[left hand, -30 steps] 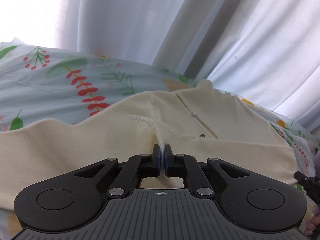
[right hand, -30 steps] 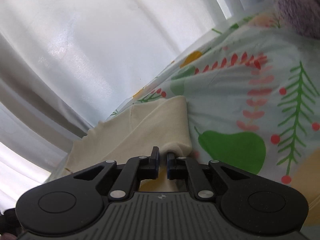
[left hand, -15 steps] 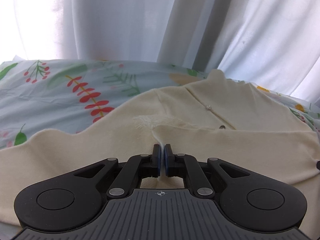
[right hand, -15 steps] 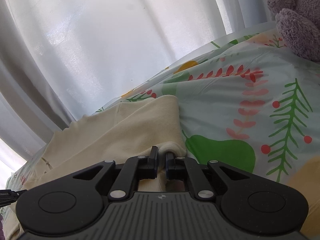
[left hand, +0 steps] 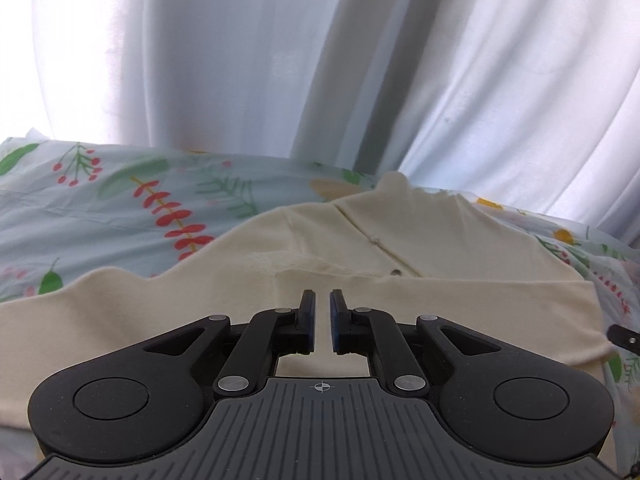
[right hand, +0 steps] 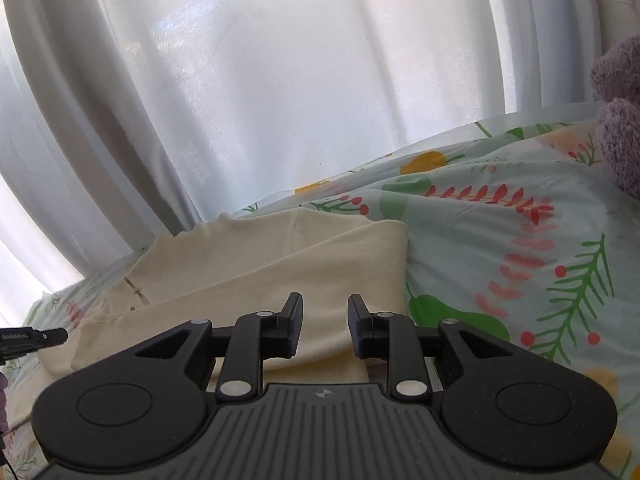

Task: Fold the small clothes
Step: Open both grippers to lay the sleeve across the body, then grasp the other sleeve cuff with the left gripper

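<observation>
- Our left gripper (left hand: 321, 307) has its fingers slightly parted, holding nothing.
- Our right gripper (right hand: 325, 312) is spread wide, empty.
- The cream garment (left hand: 440, 304) lies folded on the floral bedsheet (left hand: 120, 208).

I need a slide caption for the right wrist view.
Open right gripper above folded cream cotton garment on floral bedsheet.

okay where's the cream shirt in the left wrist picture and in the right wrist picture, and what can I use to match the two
Left wrist: the cream shirt spans the lower middle, its folded edge just beyond the open left gripper.
Right wrist: it lies lower left to centre, under the open right gripper.
Shared landmark: the shirt's button placket and the floral bedsheet.
</observation>
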Demonstrator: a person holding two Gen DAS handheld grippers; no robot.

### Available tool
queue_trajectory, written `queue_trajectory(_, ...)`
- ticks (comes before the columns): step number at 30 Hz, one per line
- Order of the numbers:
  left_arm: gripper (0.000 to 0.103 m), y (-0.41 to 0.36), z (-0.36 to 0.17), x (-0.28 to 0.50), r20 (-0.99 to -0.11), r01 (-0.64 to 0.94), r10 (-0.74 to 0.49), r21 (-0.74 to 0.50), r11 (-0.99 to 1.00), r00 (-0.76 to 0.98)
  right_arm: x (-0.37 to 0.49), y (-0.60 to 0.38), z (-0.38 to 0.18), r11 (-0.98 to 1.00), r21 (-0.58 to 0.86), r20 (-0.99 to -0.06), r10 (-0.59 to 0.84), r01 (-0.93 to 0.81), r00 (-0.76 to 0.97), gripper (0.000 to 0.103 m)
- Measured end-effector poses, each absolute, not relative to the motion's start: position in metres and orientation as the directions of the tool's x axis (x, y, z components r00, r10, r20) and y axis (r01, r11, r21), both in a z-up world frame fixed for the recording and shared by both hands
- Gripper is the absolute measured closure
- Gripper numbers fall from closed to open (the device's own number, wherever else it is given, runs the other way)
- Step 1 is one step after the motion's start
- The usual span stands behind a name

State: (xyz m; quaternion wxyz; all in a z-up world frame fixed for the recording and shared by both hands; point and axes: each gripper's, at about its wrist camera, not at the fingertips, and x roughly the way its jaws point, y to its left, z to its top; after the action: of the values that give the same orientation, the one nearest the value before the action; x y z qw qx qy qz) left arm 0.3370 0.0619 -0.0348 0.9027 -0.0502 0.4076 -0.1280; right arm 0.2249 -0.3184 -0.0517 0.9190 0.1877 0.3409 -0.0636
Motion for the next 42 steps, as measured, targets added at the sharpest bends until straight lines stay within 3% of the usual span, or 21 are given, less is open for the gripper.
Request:
queue_trajectory(4,0.094,0.039,-0.059,0.342,-0.774,0.214,-0.301,-0.217,0.952,0.557,0.252,-0.295,-0.075,0.974,0.15,-0.718,-0.013,0.172,0.696,0.083)
queue_trajectory(7,0.091,0.033,-0.068,0.344,-0.766,0.2,-0.288,-0.21,0.957,0.574,0.261,-0.28,-0.08,0.991,-0.045,-0.707,-0.121,0.126,0.697,0.087)
queue_trajectory(14,0.087,0.037,-0.067,0.35,-0.768,0.129,-0.28,-0.253,0.959,0.576,0.272,-0.288,-0.079,0.989,-0.029,-0.704,-0.125,0.147,0.699,0.083)
queue_trajectory(15,0.078,0.041,-0.063,0.347,-0.768,0.116,-0.29,-0.274,0.955,0.571,0.269,-0.288,-0.077,0.987,-0.011,-0.709,-0.12,0.158,0.695,0.083)
queue_trajectory(16,0.06,0.046,-0.061,0.343,-0.763,0.106,-0.3,-0.294,0.95,0.572,0.264,-0.288,-0.074,0.986,0.014,-0.71,-0.106,0.164,0.697,0.083)
queue_trajectory(17,0.053,0.052,-0.057,0.336,-0.755,0.093,-0.307,-0.313,0.945,0.58,0.257,-0.286,-0.071,0.987,0.046,-0.699,-0.078,0.153,0.711,0.083)
queue_trajectory(24,0.043,0.104,-0.055,0.306,-0.761,-0.033,-0.247,-0.332,0.943,0.6,0.237,-0.276,-0.078,0.995,0.029,-0.69,-0.047,0.092,0.723,0.081)
queue_trajectory(26,0.036,0.138,-0.055,0.294,-0.748,-0.128,-0.234,-0.392,0.911,0.621,0.235,-0.279,-0.071,0.988,0.081,-0.695,-0.036,0.128,0.718,0.079)
queue_trajectory(28,0.018,0.175,-0.053,0.279,-0.726,-0.241,-0.176,-0.432,0.869,0.665,0.223,-0.283,-0.063,0.977,0.148,-0.674,-0.015,0.154,0.739,0.067)
queue_trajectory(29,0.018,0.198,-0.052,0.269,-0.716,-0.314,-0.116,-0.438,0.842,0.688,0.214,-0.283,-0.061,0.973,0.169,-0.664,-0.007,0.159,0.748,0.062)
queue_trajectory(31,0.018,0.24,-0.054,0.253,-0.712,-0.439,-0.01,-0.444,0.781,0.702,0.201,-0.281,-0.06,0.971,0.184,-0.663,0.009,0.152,0.748,0.04)
queue_trajectory(37,0.029,0.353,-0.068,0.206,-0.69,-0.675,0.183,-0.558,0.483,0.701,0.179,-0.277,-0.061,0.966,0.23,-0.696,0.078,0.119,0.714,0.038)
queue_trajectory(42,0.045,0.392,-0.083,0.191,-0.645,-0.665,0.19,-0.66,0.349,0.74,0.175,-0.274,-0.06,0.963,0.243,-0.707,0.09,0.121,0.701,0.037)
